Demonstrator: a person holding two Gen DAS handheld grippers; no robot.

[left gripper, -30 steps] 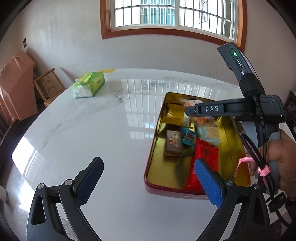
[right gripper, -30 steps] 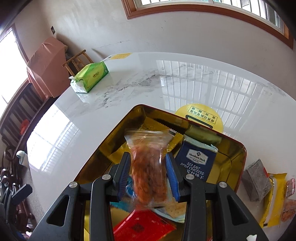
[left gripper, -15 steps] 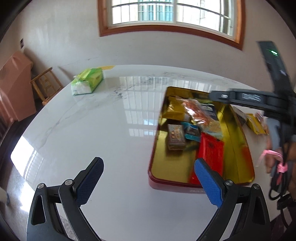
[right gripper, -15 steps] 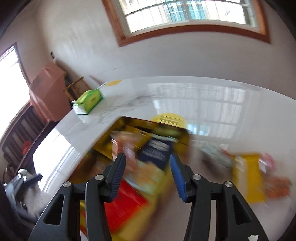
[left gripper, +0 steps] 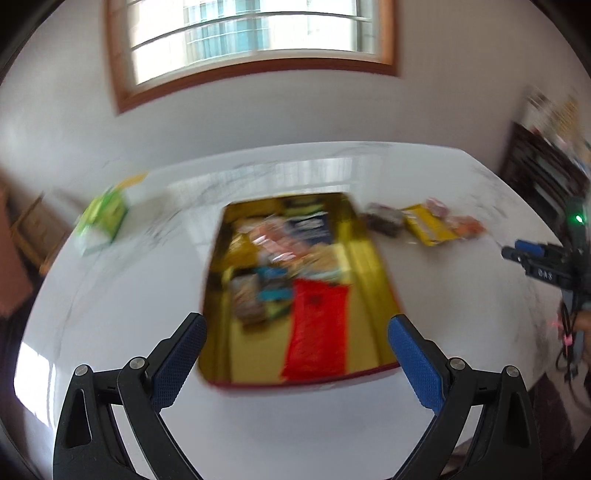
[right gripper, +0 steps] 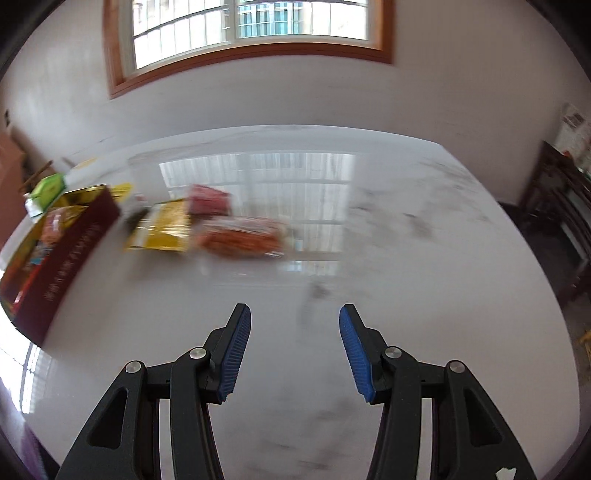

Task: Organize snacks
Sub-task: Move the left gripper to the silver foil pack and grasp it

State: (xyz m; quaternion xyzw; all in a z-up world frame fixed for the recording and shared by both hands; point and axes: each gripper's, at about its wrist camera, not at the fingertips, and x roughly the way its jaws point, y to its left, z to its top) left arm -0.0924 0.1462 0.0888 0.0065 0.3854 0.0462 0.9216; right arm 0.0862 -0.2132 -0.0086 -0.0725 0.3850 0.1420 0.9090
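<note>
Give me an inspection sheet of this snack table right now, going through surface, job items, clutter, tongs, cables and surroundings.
Surface: white marble-look table, glossy, reflecting the window.
Job's things: gold tin with dark red outer wall, holding several packets, among them a red packet and a dark blue box. Outside the tin: yellow packet, orange snack bag, pink packet, a dark packet. Views blurred.
Clutter: green tissue pack at the table's far left.
Tongs: left tongs open, empty, above the tin's near end; right tongs open, empty, over bare table.
Cables: black cables with a pink tie hang from the right tool.
Surroundings: window, wooden chair, dark shelving.
</note>
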